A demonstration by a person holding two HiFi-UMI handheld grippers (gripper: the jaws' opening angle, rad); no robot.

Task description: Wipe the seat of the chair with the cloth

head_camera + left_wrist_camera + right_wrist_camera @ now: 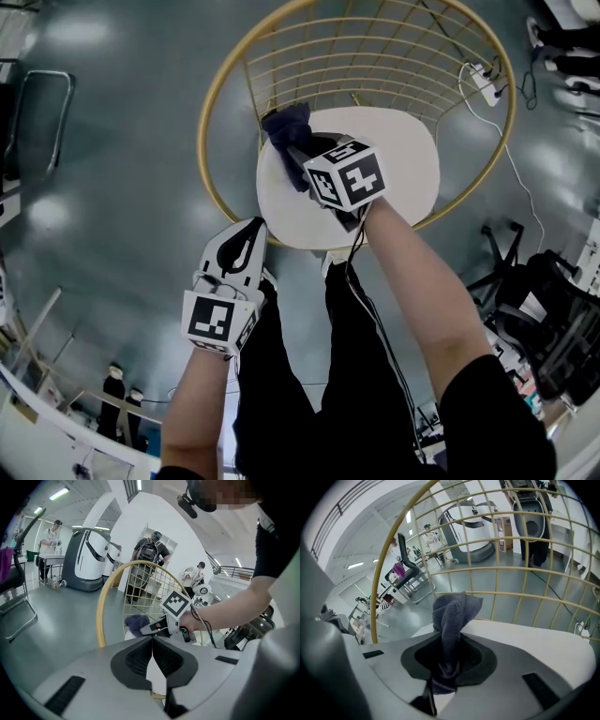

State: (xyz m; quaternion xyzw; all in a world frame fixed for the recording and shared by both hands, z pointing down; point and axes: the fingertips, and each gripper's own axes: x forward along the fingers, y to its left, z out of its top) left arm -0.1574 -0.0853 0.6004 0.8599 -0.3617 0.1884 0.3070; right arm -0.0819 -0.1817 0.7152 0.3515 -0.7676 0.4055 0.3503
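The chair has a white round seat [394,164] and a gold wire back [375,47]. A dark blue cloth [286,125] lies bunched at the seat's far left edge, and my right gripper [298,155] is shut on it. In the right gripper view the cloth [451,618] stands up from between the jaws over the white seat [529,641]. My left gripper [251,230] hovers just off the seat's near left rim, shut with nothing in it. The left gripper view shows the cloth [136,623] and the right gripper [157,627] beyond its closed jaws.
A white power strip [485,82] with a cable lies on the grey floor right of the chair. A black office chair [553,309] stands at the right, a metal-framed chair [42,112] at the left. Several people [150,552] stand beyond the chair.
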